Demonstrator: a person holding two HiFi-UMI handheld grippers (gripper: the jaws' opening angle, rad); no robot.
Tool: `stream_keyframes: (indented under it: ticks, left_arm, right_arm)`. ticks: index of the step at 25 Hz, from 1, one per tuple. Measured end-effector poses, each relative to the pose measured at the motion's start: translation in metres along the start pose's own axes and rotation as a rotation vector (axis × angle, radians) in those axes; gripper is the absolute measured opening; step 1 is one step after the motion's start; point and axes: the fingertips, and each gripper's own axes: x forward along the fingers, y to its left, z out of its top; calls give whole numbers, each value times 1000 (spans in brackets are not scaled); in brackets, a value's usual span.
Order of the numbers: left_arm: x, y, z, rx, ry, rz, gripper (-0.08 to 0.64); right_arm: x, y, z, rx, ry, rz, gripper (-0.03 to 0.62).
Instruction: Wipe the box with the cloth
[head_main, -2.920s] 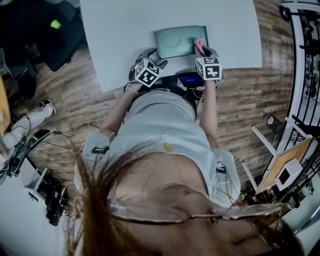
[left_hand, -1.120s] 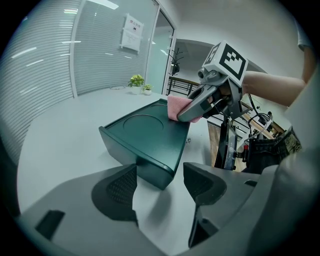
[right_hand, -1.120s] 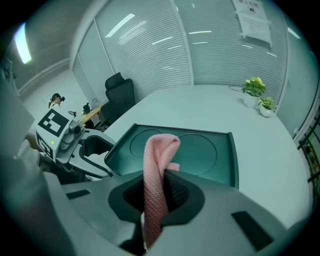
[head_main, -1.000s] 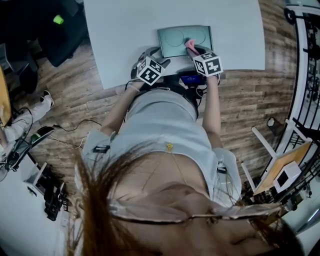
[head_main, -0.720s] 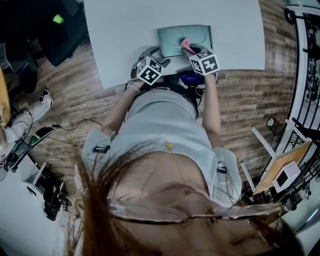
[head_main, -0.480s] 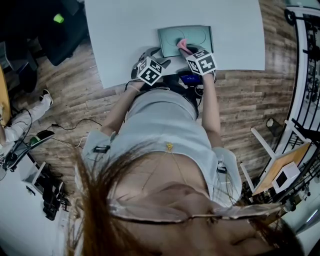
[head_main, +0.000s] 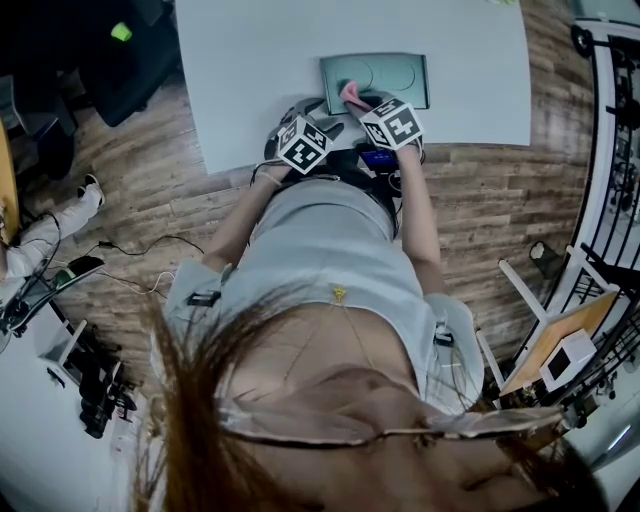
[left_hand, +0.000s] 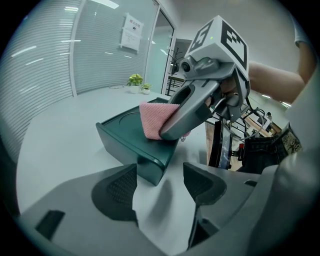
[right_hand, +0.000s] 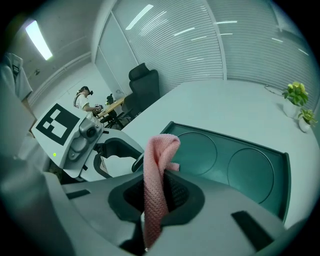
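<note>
- At the near edge of the table, about midway along — dark green box, lying flat, two round recesses in its top.
- Over the box's left end: right gripper, jaws pinched on the pink cloth, a fold standing up past the tips.
- The cloth looks to be touching the box top — hard to confirm from above.
- Low by the box's near left corner: left gripper, jaws spread, only bare table between them.

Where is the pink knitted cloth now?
In the head view, upper centre: the pink knitted cloth is clamped in the right gripper, resting on the near left part of the dark green box.
</note>
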Motion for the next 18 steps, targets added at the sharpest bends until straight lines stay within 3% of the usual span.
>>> stream_keyframes:
  ticks: [18]
  left_arm:
    - [-4,4,-1,-24,-20,24,290]
  right_arm:
    - [16,26,10,-39,-9,59,37]
